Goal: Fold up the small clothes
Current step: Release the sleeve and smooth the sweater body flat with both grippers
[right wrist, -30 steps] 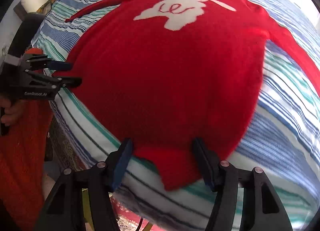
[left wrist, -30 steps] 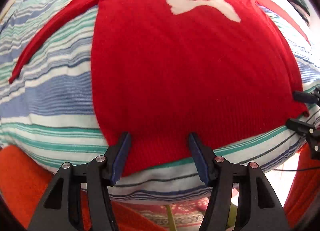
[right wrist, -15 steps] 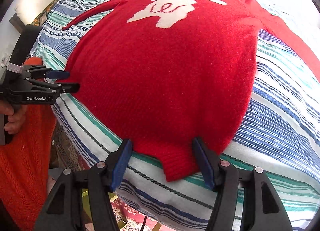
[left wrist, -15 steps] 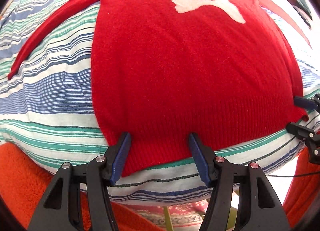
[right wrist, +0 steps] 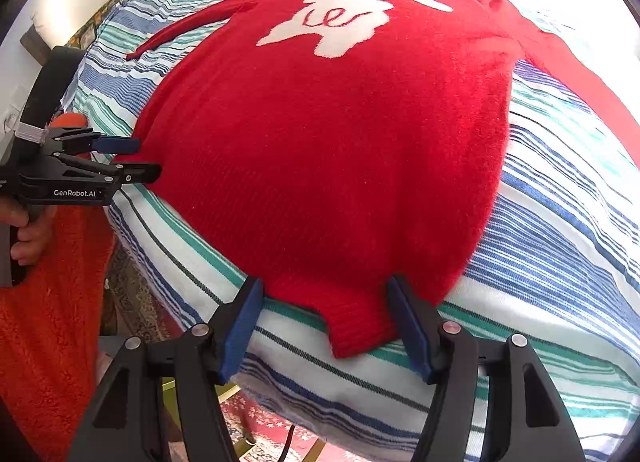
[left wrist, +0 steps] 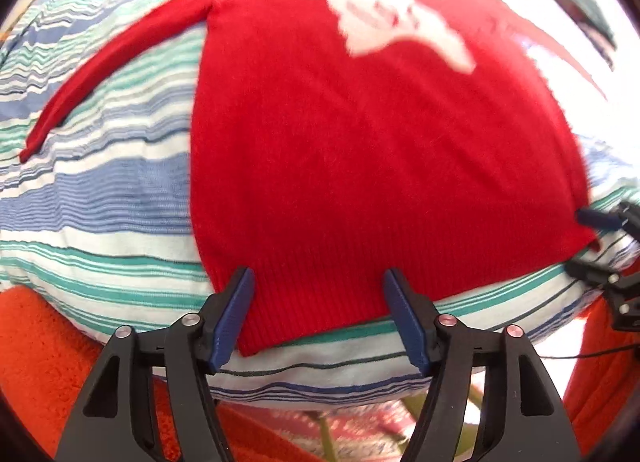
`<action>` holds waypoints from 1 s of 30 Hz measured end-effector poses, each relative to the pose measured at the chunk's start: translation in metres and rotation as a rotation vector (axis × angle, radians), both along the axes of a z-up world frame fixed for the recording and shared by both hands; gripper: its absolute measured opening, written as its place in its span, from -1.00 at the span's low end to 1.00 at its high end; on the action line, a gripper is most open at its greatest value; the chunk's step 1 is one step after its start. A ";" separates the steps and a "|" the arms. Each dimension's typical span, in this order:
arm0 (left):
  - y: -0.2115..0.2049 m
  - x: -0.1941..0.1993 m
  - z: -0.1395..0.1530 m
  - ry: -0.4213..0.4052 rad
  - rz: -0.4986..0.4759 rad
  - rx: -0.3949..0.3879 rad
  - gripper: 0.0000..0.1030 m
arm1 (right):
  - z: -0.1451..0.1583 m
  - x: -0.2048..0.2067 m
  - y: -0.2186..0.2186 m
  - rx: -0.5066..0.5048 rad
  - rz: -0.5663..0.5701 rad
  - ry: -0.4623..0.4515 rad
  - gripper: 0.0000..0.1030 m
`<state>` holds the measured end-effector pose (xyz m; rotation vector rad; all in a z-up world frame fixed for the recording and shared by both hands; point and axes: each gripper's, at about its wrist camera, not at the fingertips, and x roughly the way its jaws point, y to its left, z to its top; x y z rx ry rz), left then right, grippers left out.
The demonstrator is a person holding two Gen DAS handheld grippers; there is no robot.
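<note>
1. The red knitted sweater with a white animal motif (right wrist: 340, 150) lies face up and spread flat on the blue, green and white striped bedcover (right wrist: 560, 246), its ribbed hem at the near edge and both sleeves angled outwards. No fold is in place yet, so I judge the step in hand to be taking hold of the two hem corners.
2. Left sleeve (left wrist: 120, 62): it lies straight on the stripes, well apart from both tools. Leave it be for now; it should only trail if the body is lifted slowly.
3. The left gripper (left wrist: 316, 314) has its blue-padded jaws spread wide, holding nothing, with the sweater's left hem corner (left wrist: 256, 338) between them. From the right wrist view, one finger sits above the cloth edge and one below. Slide further in so the pads bite past the ribbing, not just its tip, then close.
4. The right gripper (right wrist: 326, 326) is likewise wide apart and empty, straddling the right hem corner (right wrist: 356, 338). Take both knit layers but not the bedcover beneath; the cover looks soft enough to get pinched in.
5. Close both tools together and lift evenly, keeping the hem taut between them, so the fold towards the collar lands square.
6. Right sleeve (right wrist: 580, 74): it runs off towards the far right edge and may drag; watch it.
</note>
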<state>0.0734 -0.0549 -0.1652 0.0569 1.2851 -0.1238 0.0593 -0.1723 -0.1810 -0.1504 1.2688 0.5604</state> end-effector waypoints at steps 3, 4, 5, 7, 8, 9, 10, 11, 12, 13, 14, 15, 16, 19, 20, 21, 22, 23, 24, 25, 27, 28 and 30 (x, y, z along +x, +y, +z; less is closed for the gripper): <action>0.006 -0.004 0.023 -0.103 0.028 -0.059 0.43 | 0.009 -0.005 -0.008 0.030 -0.014 -0.009 0.26; 0.009 -0.005 0.030 -0.135 0.042 -0.073 0.45 | 0.013 -0.006 -0.012 0.038 -0.025 -0.018 0.25; 0.011 -0.004 0.035 -0.161 0.056 -0.083 0.49 | 0.019 -0.008 -0.017 0.049 -0.048 -0.033 0.25; 0.014 0.003 0.047 -0.202 0.078 -0.105 0.50 | 0.034 -0.008 -0.032 0.082 -0.106 -0.056 0.25; 0.015 0.008 0.052 -0.209 0.080 -0.114 0.50 | 0.041 -0.008 -0.040 0.106 -0.133 -0.065 0.25; 0.014 0.014 0.056 -0.212 0.079 -0.120 0.51 | 0.049 -0.005 -0.048 0.132 -0.161 -0.074 0.25; 0.012 0.020 0.058 -0.214 0.079 -0.121 0.51 | 0.059 -0.001 -0.056 0.154 -0.187 -0.088 0.25; 0.010 0.026 0.061 -0.219 0.083 -0.119 0.51 | 0.066 0.003 -0.063 0.161 -0.206 -0.107 0.25; 0.008 0.031 0.062 -0.225 0.086 -0.121 0.52 | 0.075 0.008 -0.069 0.164 -0.223 -0.128 0.25; 0.008 0.038 0.059 -0.229 0.087 -0.126 0.59 | 0.082 0.014 -0.075 0.163 -0.240 -0.149 0.25; 0.005 0.041 0.056 -0.228 0.090 -0.120 0.63 | 0.088 0.020 -0.079 0.159 -0.257 -0.165 0.25; 0.002 0.044 0.053 -0.225 0.095 -0.111 0.65 | 0.092 0.027 -0.082 0.154 -0.273 -0.179 0.25; 0.000 0.045 0.048 -0.218 0.096 -0.100 0.65 | 0.096 0.034 -0.083 0.150 -0.288 -0.189 0.25; -0.006 0.041 0.028 -0.186 0.075 -0.062 0.65 | 0.098 0.047 -0.076 0.155 -0.295 -0.209 0.25; -0.007 0.039 0.020 -0.177 0.065 -0.042 0.65 | 0.097 0.050 -0.070 0.155 -0.287 -0.208 0.25; -0.008 0.036 0.011 -0.160 0.054 -0.022 0.66 | 0.092 0.053 -0.064 0.154 -0.276 -0.206 0.25; -0.007 0.035 0.005 -0.141 0.049 -0.012 0.65 | 0.086 0.054 -0.057 0.148 -0.267 -0.207 0.25; -0.006 0.033 0.000 -0.121 0.048 -0.009 0.65 | 0.078 0.055 -0.052 0.132 -0.262 -0.205 0.25; -0.004 0.032 -0.003 -0.110 0.048 -0.017 0.65 | 0.068 0.057 -0.049 0.106 -0.261 -0.195 0.25; -0.003 0.032 -0.003 -0.108 0.048 -0.024 0.65 | 0.056 0.056 -0.046 0.080 -0.268 -0.178 0.25; -0.002 0.032 -0.001 -0.118 0.053 -0.032 0.65 | 0.032 0.051 -0.044 0.072 -0.289 -0.138 0.25; -0.002 0.032 -0.001 -0.122 0.055 -0.036 0.66 | 0.020 0.048 -0.045 0.067 -0.306 -0.106 0.25; 0.000 0.033 0.000 -0.126 0.064 -0.042 0.65 | 0.004 0.043 -0.049 0.068 -0.326 -0.060 0.26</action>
